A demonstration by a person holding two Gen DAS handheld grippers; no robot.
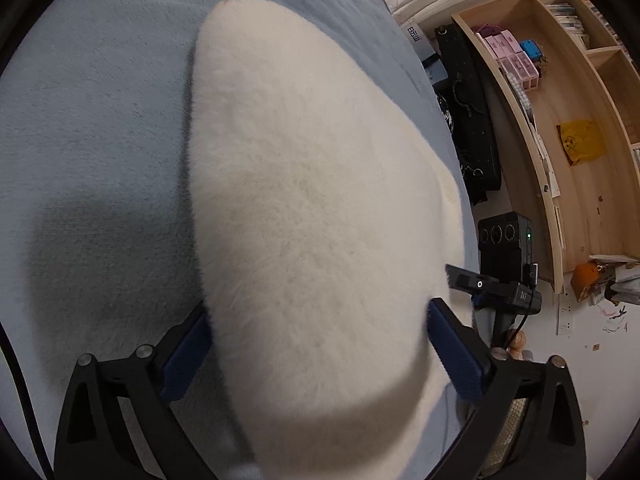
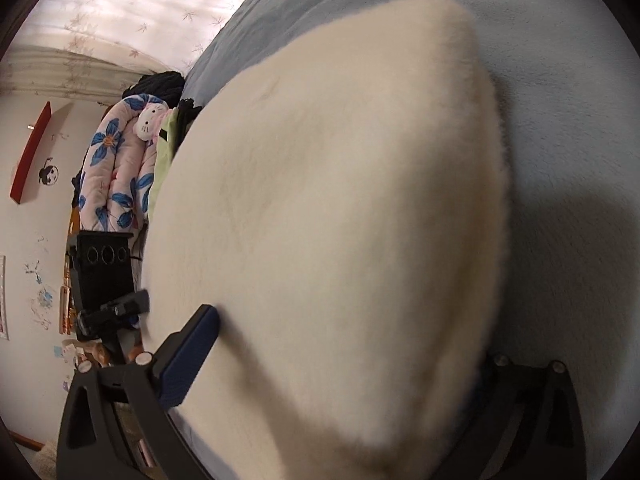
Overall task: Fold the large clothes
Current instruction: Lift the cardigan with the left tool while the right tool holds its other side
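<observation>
Beside the bed (image 1: 100, 92), the wooden shelf unit (image 1: 560, 128) holds, in its upper bay, pink boxes (image 1: 514, 62) with a blue item (image 1: 532, 50) next to them; the bay above that contains a row of books (image 1: 568, 18), titles too small to read. A yellow bag (image 1: 580, 142) lies on the unit's broad lower surface. A box (image 1: 416, 34) at the bed's far corner carries blue lettering that cannot be made out. On the bed's light blue cover lies the white fluffy garment (image 1: 312, 200), a thick folded mass running away from both cameras. The left gripper (image 1: 316, 316) stands with its blue-padded fingers (image 1: 452, 352) apart, one on each side of the garment's near end. The right gripper (image 2: 340, 328) shows one blue-padded finger (image 2: 188, 356) against the garment (image 2: 340, 200); the other is hidden behind the pile, the span wide. At the bed's opposite side in the right wrist view, a floral quilt (image 2: 116, 168) with a white cat plush (image 2: 148, 122) is heaped.
</observation>
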